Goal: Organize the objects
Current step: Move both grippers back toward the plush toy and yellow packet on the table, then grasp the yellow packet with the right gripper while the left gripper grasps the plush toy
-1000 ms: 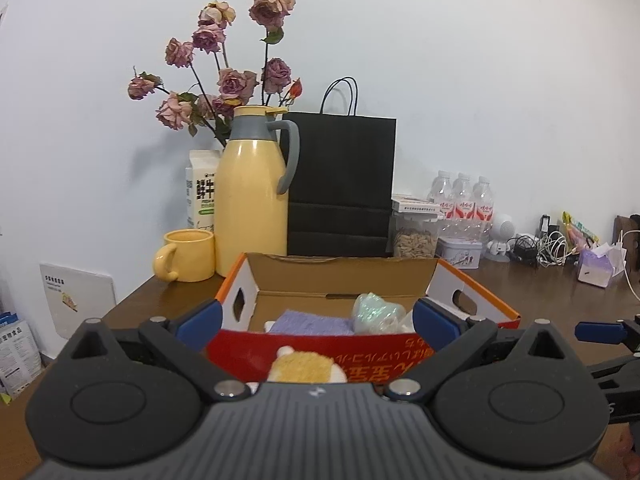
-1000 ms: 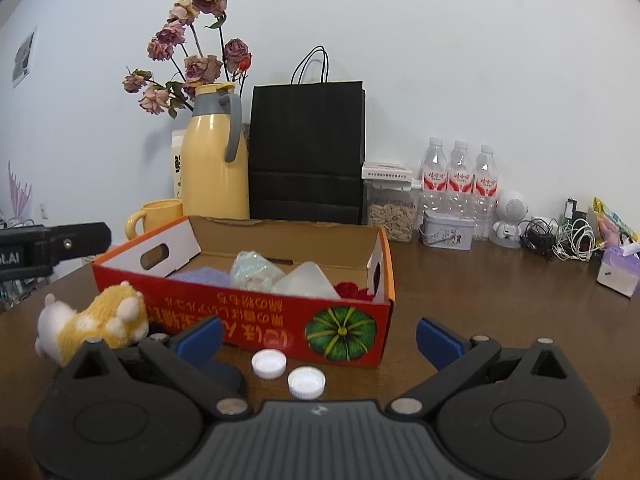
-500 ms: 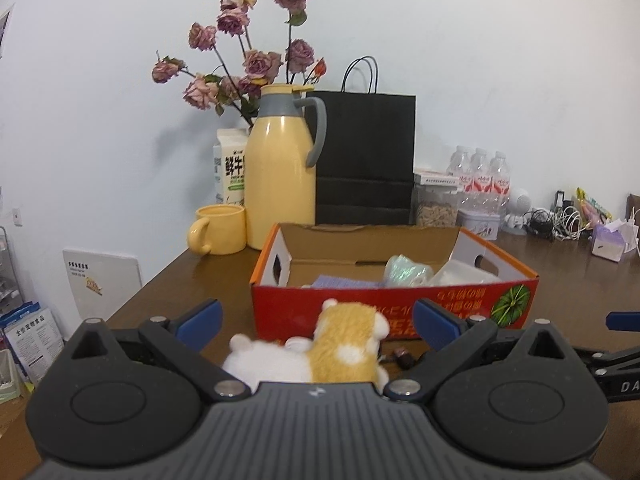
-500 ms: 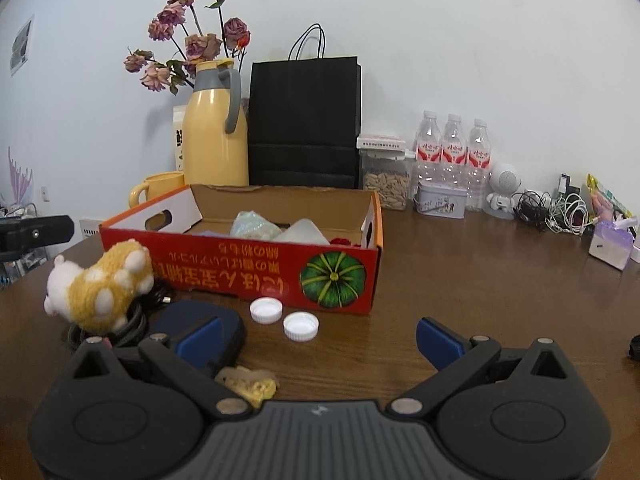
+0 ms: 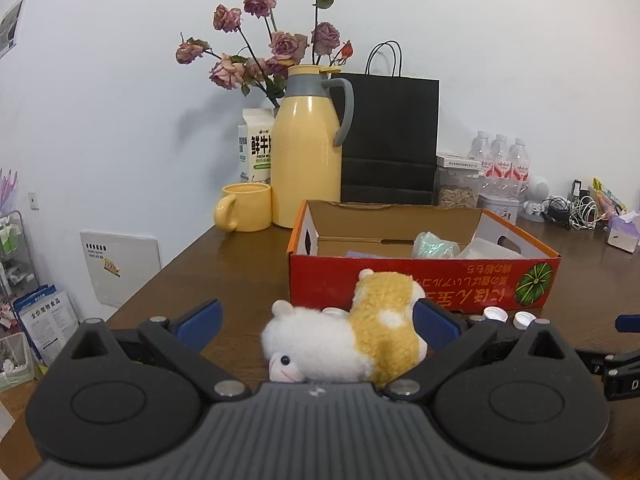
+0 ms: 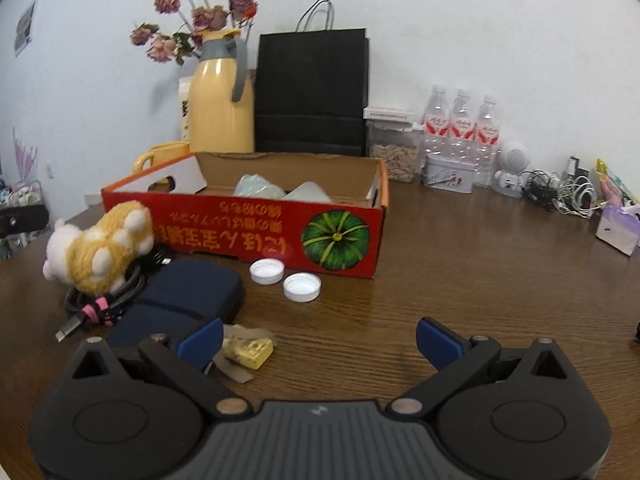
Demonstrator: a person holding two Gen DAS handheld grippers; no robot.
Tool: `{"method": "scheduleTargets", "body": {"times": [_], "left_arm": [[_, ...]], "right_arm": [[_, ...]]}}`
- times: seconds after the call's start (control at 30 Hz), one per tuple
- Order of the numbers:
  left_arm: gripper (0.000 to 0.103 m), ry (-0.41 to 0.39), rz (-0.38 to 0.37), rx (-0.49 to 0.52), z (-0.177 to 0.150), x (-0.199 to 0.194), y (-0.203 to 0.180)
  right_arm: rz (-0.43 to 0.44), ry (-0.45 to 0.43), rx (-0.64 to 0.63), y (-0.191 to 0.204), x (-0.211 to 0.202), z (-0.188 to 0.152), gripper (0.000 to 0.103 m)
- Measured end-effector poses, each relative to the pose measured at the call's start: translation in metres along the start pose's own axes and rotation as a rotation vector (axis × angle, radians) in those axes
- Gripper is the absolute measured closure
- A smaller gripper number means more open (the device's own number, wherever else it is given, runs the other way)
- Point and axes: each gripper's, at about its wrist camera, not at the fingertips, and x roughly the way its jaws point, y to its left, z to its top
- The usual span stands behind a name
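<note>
A red cardboard box stands open on the brown table with a few items inside. A white and yellow plush toy lies in front of the box's left end. My left gripper is open, its fingers either side of the toy, not closed on it. My right gripper is open and empty, low over the table. Near it lie a dark blue pouch, a yellow wrapped item, two white bottle caps and a coiled black cable.
A yellow thermos, yellow mug, milk carton, dried roses and a black paper bag stand behind the box. Water bottles, a snack jar, a tin, cables and a tissue pack line the back right.
Both grippers have pulled back from the box and lowered. The plush toy now sits lower and nearer between my left fingers. The pouch, cable and yellow item have come into the right view.
</note>
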Motion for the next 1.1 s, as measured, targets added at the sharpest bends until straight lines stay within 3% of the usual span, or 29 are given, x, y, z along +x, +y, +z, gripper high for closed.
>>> {"method": "scheduleTargets", "body": {"times": [0.2, 0.4, 0.6, 0.67, 0.77, 1.1], "left_arm": [[0.0, 0.005, 0.004, -0.009, -0.003, -0.001, 0.005], [0.0, 0.012, 0.011, -0.018, -0.005, -0.001, 0.008], [0.0, 0.011, 0.013, -0.02, -0.006, -0.001, 0.01], [0.0, 0.011, 0.015, -0.021, -0.005, -0.001, 0.011], [0.0, 0.011, 0.015, -0.023, -0.006, -0.002, 0.011], [0.0, 0.011, 0.015, -0.022, -0.007, -0.001, 0.012]], "right_arm": [[0.015, 0.037, -0.022, 0.007, 0.011, -0.002, 0.008], [0.075, 0.019, -0.03, 0.012, 0.015, 0.004, 0.026], [0.137, 0.023, -0.056, 0.018, 0.022, 0.011, 0.06], [0.159, 0.028, -0.061, 0.019, 0.024, 0.01, 0.079], [0.183, 0.025, -0.061, 0.02, 0.024, 0.01, 0.098], [0.127, -0.06, -0.007, 0.013, 0.011, 0.009, 0.101]]}}
